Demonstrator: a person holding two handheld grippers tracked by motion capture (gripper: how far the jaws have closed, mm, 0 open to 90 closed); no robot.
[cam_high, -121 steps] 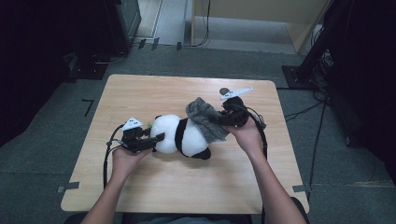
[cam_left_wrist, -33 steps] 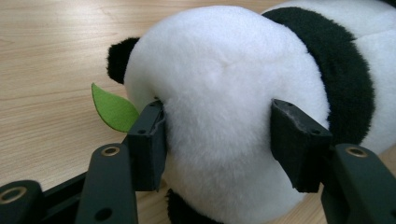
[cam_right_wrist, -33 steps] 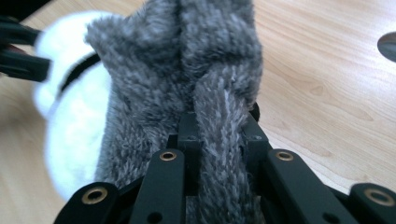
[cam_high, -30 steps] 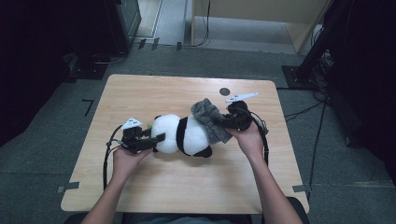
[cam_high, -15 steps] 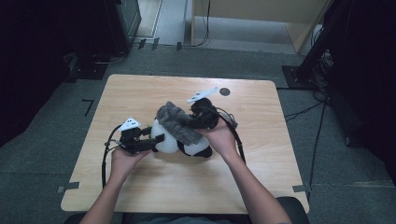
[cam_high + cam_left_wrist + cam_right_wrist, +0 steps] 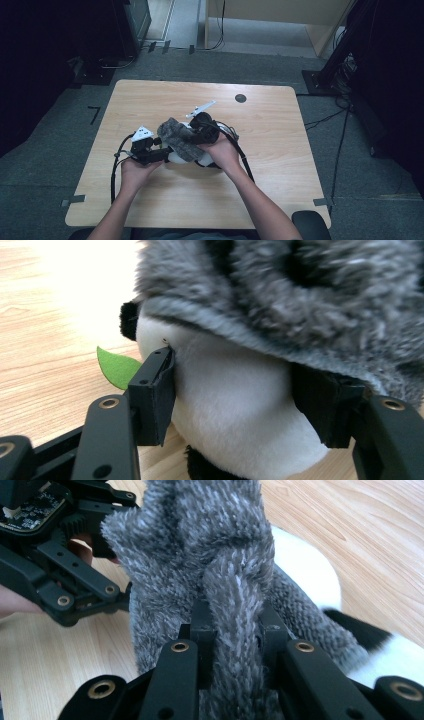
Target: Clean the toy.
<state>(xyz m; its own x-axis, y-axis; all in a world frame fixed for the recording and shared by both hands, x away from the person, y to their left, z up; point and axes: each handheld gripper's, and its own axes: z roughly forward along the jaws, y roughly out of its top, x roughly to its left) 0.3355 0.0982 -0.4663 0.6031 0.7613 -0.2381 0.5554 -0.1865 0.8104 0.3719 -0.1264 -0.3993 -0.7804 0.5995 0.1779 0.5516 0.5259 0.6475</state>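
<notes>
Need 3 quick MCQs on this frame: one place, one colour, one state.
1. Where is the grey fur cloth?
A. draped over the panda plush
B. on the floor
C. folded at the table's far edge

2. What colour is the leaf beside the panda plush?
A. red
B. green
C. yellow

3. What is the right gripper doing?
A. hanging open above the table
B. shut on the cloth
C. lying on the table

Answers: 1 A, the cloth covers the plush's top in the left gripper view. 2 B, it is plainly green. 3 B, the right gripper view shows both pads pinching a fur fold.
</notes>
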